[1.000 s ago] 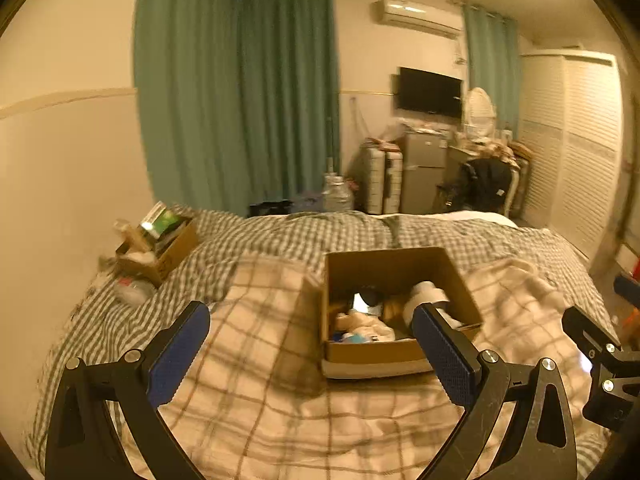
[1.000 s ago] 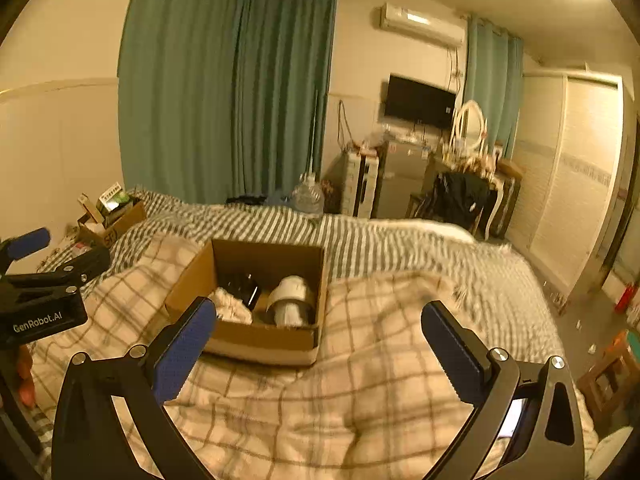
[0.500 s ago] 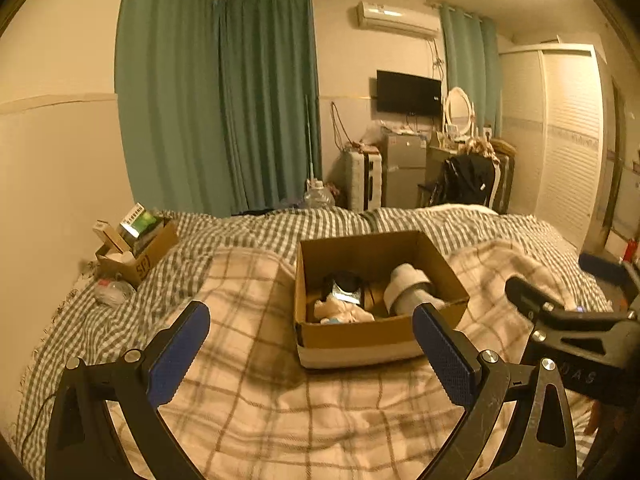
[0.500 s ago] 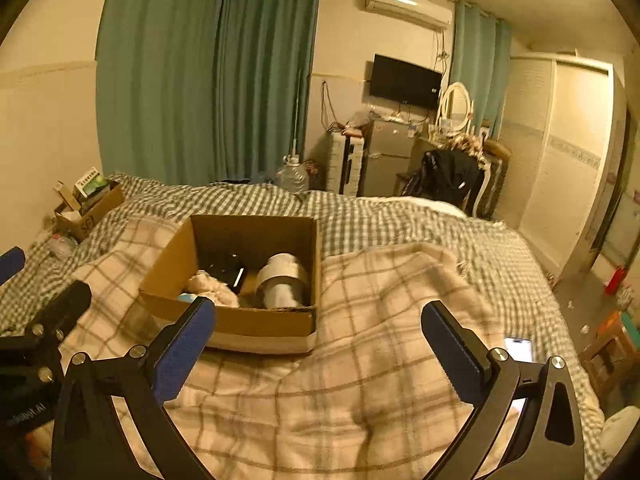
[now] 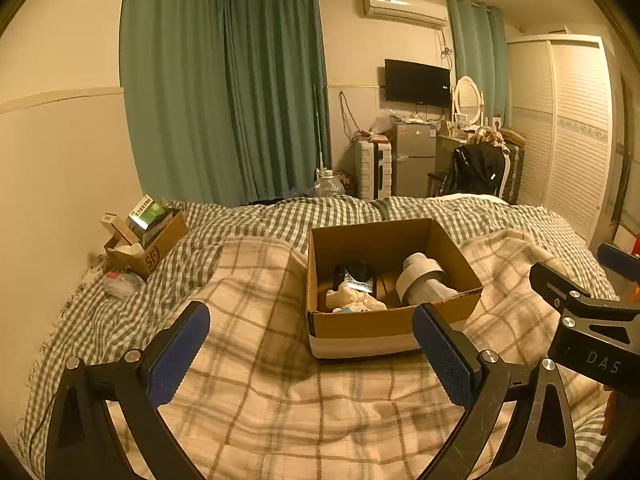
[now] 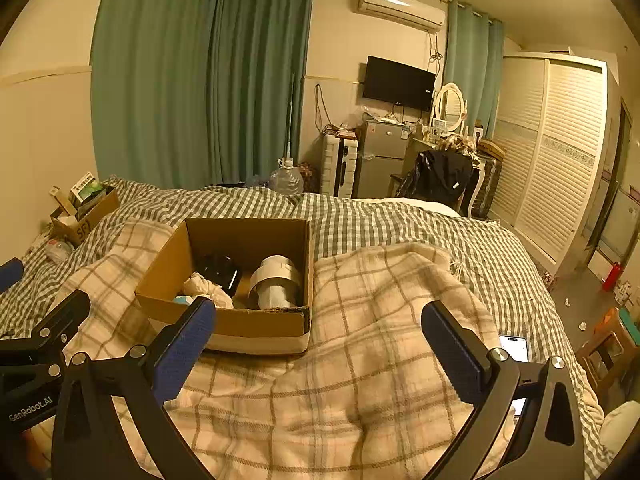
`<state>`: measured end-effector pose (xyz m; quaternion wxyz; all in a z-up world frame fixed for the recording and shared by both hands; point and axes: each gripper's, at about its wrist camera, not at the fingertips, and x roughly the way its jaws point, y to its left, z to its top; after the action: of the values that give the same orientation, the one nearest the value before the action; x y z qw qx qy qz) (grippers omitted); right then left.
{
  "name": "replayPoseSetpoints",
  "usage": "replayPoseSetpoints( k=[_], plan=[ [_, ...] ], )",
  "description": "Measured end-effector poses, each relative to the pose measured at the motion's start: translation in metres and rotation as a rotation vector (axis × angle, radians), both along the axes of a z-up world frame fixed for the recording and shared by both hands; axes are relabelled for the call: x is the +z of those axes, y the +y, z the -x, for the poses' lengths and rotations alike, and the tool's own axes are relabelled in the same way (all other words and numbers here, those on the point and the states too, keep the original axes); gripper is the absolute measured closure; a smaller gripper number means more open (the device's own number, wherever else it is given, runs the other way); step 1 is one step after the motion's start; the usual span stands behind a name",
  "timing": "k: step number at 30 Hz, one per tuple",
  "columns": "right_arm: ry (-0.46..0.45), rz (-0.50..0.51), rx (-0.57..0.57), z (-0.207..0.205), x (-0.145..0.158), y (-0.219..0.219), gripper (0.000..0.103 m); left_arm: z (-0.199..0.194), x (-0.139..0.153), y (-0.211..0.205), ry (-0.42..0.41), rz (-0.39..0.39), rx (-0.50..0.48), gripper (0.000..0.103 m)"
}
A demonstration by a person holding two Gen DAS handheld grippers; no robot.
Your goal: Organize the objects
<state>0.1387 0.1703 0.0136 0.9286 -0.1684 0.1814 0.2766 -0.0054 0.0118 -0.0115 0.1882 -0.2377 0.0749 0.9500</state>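
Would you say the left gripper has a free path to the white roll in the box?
Probably yes. The left gripper is open, holds nothing, and points at the box, whose top is open. The white roll lies uncovered at its right side; only the near wall must be cleared.

We are in a lived-in home bedroom: a bed under a green-checked cotton sheet (image 5: 280, 216), long green fabric curtains (image 5: 224, 92) behind the bed, a flat black wall television (image 5: 417, 82) beyond the bed's foot, and a white louvred wardrobe (image 6: 556, 152) right of the bed.
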Motion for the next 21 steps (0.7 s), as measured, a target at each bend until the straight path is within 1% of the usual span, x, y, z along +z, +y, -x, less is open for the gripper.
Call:
replayPoseSetpoints(
  k=[5, 9, 21],
  plan=[
    [-0.023, 0.018, -0.005, 0.0028, -0.0008, 0.0022, 0.001, 0.0059, -0.0036, -0.0029, -0.036, -0.013, 0.005, 0.0],
    [-0.012, 0.026, -0.003, 0.002, -0.0041, 0.0044, 0.001, 0.0084, -0.0047, -0.0058, -0.048, -0.018, 0.013, 0.0],
    [-0.02, 0.031, -0.006, 0.0031, -0.0048, 0.0044, 0.0, 0.0062, -0.0034, -0.0065, -0.033, -0.012, 0.024, 0.0]
  ],
)
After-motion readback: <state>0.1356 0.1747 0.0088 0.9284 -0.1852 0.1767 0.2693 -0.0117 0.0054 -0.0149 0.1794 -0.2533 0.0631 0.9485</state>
